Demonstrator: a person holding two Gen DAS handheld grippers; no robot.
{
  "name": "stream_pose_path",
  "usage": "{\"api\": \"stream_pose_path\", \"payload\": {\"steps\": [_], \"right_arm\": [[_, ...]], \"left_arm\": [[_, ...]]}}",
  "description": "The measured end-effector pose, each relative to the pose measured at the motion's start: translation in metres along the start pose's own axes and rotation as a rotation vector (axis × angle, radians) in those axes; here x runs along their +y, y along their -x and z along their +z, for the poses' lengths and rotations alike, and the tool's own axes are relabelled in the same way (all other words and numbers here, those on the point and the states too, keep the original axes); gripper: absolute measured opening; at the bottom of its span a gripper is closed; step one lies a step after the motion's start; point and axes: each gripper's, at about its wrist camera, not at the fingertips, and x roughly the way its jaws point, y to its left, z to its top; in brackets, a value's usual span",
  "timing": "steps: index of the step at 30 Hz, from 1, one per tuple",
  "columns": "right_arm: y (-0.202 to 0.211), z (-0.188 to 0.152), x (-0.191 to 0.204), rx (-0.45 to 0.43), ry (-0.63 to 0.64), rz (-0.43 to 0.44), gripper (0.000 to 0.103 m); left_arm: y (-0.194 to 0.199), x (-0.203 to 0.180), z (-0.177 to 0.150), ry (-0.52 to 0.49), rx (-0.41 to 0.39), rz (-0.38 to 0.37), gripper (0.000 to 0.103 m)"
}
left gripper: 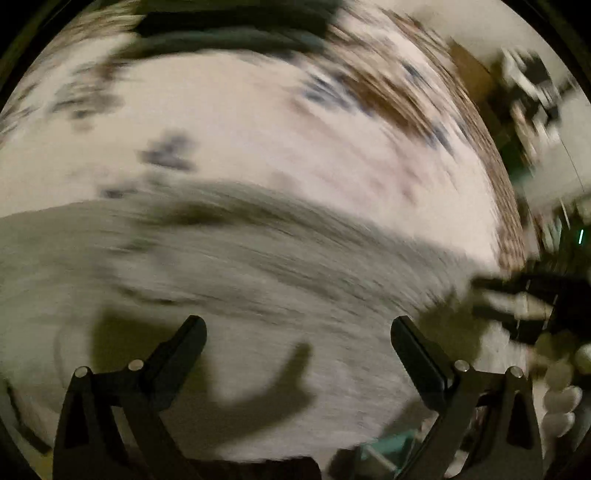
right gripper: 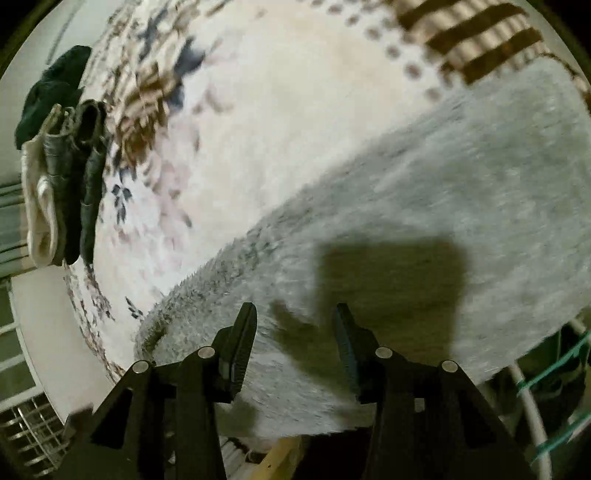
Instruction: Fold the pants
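Observation:
Grey pants (left gripper: 258,266) lie spread flat on a white bedspread (left gripper: 240,129) with a brown and blue leaf pattern. My left gripper (left gripper: 298,320) hangs just above the grey cloth, jaws wide open and nothing between them; this view is blurred. In the right wrist view the same pants (right gripper: 443,184) run as a broad band from lower left to upper right across the bedspread (right gripper: 277,110). My right gripper (right gripper: 295,306) stands partly open over the near edge of the pants. Its fingers hold nothing, and its shadow falls on the cloth.
A pile of folded dark and white clothes (right gripper: 62,177) sits at the bed's far left edge, seen as dark clothes (left gripper: 229,33) in the left wrist view. A teal and white basket (right gripper: 554,369) stands at the lower right. A white-gloved hand (left gripper: 561,387) shows at the right.

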Motion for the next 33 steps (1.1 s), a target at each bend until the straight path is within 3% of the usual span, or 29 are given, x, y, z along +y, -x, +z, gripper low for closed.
{"api": "stream_pose_path", "payload": {"steps": [3,5,6,7,8,9,20,24,27,28,30,31,32,33], "right_arm": [[-0.028,0.002,0.013,0.005,-0.066,-0.022,0.046],[-0.040,0.003,0.016,0.012,-0.108,-0.024,0.046],[-0.047,0.003,0.018,0.002,-0.132,-0.038,0.046],[-0.050,0.004,0.020,-0.016,-0.147,-0.048,0.035],[-0.051,0.003,0.022,-0.040,-0.152,-0.064,0.006],[-0.048,0.002,0.022,-0.071,-0.157,-0.094,0.005],[-0.002,0.000,0.053,-0.251,-0.105,-0.075,0.003],[0.020,0.017,0.050,-0.317,-0.122,-0.103,0.000],[0.001,0.033,0.041,-0.130,-0.137,-0.088,0.002],[0.001,0.030,0.044,-0.106,-0.120,-0.062,0.003],[0.000,0.015,0.059,-0.063,-0.051,-0.025,0.022],[-0.005,0.006,0.068,-0.028,-0.027,-0.006,0.044],[-0.014,-0.004,0.078,0.020,-0.017,0.031,0.058],[-0.030,-0.015,0.089,0.086,-0.022,0.088,0.060]], "left_arm": [[-0.002,0.052,0.013,0.123,-0.005,0.027,0.100],[-0.009,0.078,0.029,0.202,-0.015,0.016,0.086],[-0.015,0.090,0.037,0.219,-0.021,0.009,0.062],[-0.018,0.095,0.040,0.219,-0.016,0.001,0.025],[-0.023,0.096,0.044,0.215,-0.006,-0.003,0.009],[-0.027,0.102,0.045,0.211,0.001,-0.008,0.004],[-0.003,0.127,0.098,0.206,-0.090,-0.084,0.003],[0.000,0.121,0.099,0.207,-0.021,-0.147,0.009],[-0.003,0.116,0.092,0.221,0.032,-0.194,0.026],[-0.003,0.113,0.088,0.216,0.046,-0.196,0.032],[-0.004,0.109,0.082,0.207,0.062,-0.181,0.042],[-0.007,0.109,0.079,0.212,0.070,-0.172,0.046],[-0.012,0.109,0.077,0.219,0.084,-0.153,0.048],[-0.018,0.110,0.075,0.229,0.097,-0.131,0.048]]}}
